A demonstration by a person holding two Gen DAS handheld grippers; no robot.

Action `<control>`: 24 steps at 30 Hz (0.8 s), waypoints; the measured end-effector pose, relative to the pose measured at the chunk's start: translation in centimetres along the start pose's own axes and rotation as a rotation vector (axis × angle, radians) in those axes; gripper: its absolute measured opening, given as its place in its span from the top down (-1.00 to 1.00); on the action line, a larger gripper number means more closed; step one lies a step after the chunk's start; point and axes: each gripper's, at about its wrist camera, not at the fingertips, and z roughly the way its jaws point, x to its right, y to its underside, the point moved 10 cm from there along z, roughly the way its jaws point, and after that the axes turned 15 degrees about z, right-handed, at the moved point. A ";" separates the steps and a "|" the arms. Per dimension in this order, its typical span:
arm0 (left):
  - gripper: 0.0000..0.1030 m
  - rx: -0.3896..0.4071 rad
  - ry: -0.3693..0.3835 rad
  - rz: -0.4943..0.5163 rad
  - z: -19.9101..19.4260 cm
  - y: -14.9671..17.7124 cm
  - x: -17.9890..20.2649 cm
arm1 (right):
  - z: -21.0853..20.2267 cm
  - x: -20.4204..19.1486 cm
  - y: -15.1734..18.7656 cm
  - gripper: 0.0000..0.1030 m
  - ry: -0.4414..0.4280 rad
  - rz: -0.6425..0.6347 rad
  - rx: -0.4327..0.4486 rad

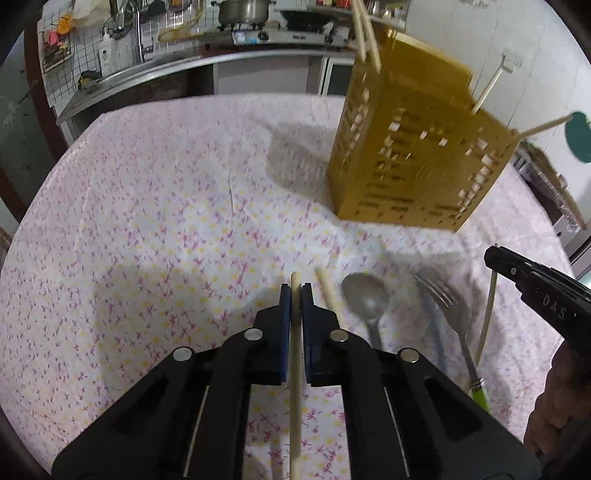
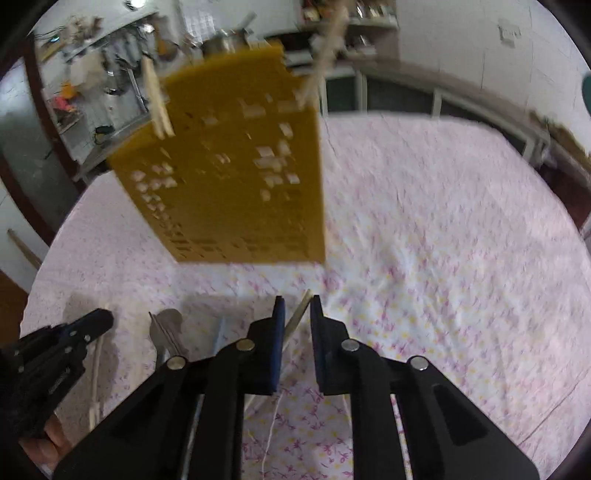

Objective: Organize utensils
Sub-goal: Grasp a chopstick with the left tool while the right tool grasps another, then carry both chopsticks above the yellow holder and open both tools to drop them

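A yellow slotted utensil holder (image 1: 413,147) stands on the floral tablecloth with several chopsticks sticking out of its top; it also shows in the right wrist view (image 2: 236,177). My left gripper (image 1: 295,291) is shut on a pale chopstick (image 1: 295,387). A second chopstick (image 1: 328,291), a metal spoon (image 1: 365,299), a fork with a green handle (image 1: 454,325) and another chopstick (image 1: 487,314) lie to its right. My right gripper (image 2: 297,306) is open around a chopstick (image 2: 295,321), its jaws apart from it. It also shows in the left wrist view (image 1: 495,256).
The table (image 1: 147,221) is covered by a white cloth with pink and yellow flowers. A kitchen counter with a sink, a stove and a pot (image 1: 243,11) runs behind it. The left gripper body (image 2: 55,354) shows at the lower left of the right wrist view.
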 end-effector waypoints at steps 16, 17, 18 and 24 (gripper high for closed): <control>0.92 0.173 0.034 -0.064 -7.0 -3.3 -1.0 | -8.6 -2.3 -4.6 0.89 -0.172 -0.059 0.203; 0.92 0.177 0.034 -0.065 -7.2 -3.4 -1.0 | -8.9 -2.2 -4.8 0.90 -0.172 -0.060 0.208; 0.92 0.184 0.032 -0.062 -7.6 -3.5 -1.0 | -9.0 -2.1 -4.9 0.90 -0.175 -0.058 0.208; 0.92 0.217 0.035 -0.058 -9.3 -4.2 -0.8 | -10.0 -1.6 -5.2 0.90 -0.193 -0.050 0.222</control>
